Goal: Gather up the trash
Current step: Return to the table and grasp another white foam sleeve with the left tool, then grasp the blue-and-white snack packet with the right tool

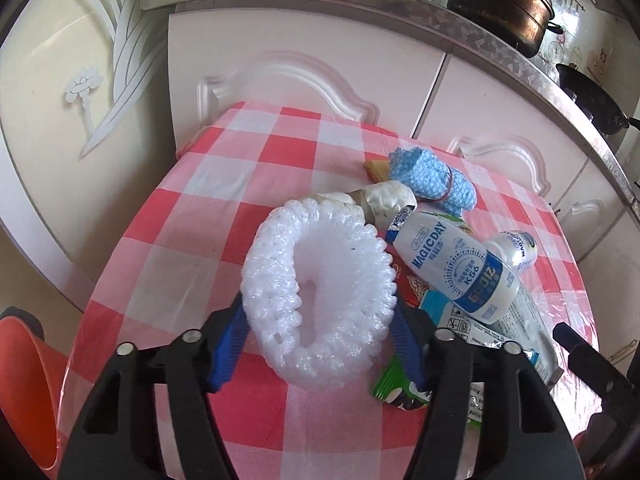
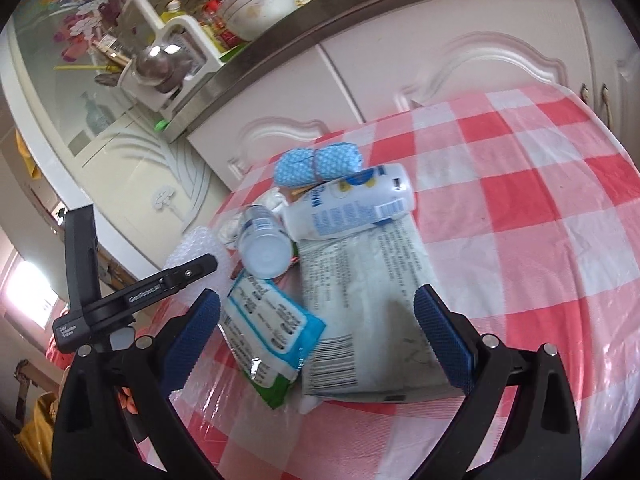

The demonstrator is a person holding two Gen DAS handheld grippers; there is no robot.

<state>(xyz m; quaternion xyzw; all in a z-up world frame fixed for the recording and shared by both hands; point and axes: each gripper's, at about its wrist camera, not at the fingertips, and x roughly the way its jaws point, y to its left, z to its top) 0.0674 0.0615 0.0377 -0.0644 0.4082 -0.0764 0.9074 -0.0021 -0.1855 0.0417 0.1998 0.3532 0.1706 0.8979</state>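
Holding the white foam net between the blue pads of my left gripper, I see its ring-shaped body squeezed at the near end, both pads pressing its sides, so I judge this a grasp and not a mere straddle. The net stands up out of the jaws and leans away from me, its long axis running forward over the red-checked tabletop, its far rim close to the rest of the litter. An orange bin shows at the lower left edge of my left view, below the tabletop rim; that is my guess for where the net goes, and it lies to the left of and behind the gripper, so the coming move looks like a swing back and left.

My right gripper hangs released, jaws wide apart, nothing between the pads. Straight ahead of it lie the flat grey-white pouch and the blue-edged wipes pack, overlapping, the pouch's long axis pointing away from me roughly in line with the jaws. Beyond them the small white bottle and the larger white bottle lie on their sides, with a blue cloth roll farthest off. The pouch is nearer my right hand than my left.
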